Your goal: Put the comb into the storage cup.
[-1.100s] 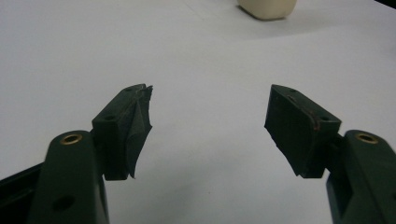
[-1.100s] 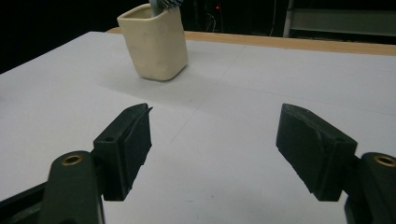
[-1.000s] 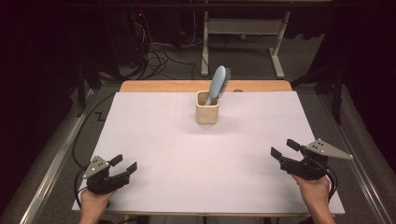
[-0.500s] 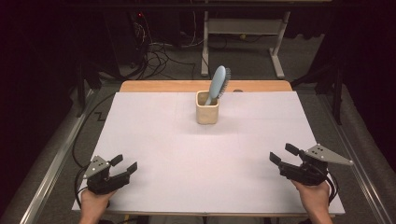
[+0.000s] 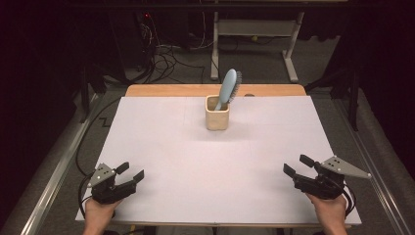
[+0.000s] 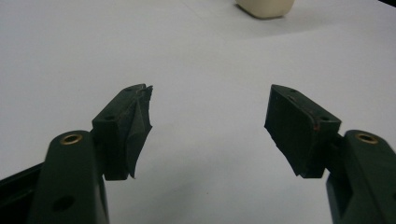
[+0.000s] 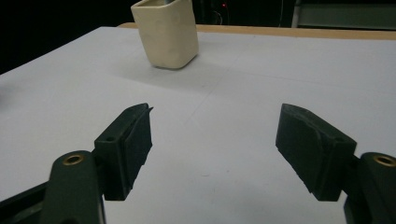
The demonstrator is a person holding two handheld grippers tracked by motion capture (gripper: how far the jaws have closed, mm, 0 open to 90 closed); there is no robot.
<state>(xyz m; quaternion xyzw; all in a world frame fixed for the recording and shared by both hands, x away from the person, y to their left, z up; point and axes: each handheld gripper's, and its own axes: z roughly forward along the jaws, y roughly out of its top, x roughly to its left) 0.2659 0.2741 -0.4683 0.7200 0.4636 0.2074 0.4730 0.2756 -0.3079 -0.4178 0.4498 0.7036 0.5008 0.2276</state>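
Two hand-held grippers gaping, left hand-held gripper, right hand-held gripper, brush in cup

A cream, square-sided cup with rounded corners stands upright on the white table top, toward the far edge and about midway across. In it sits a pale blue hairbrush — handle down inside, head up above the rim, leaning to the right and away — its dark bristles facing right.
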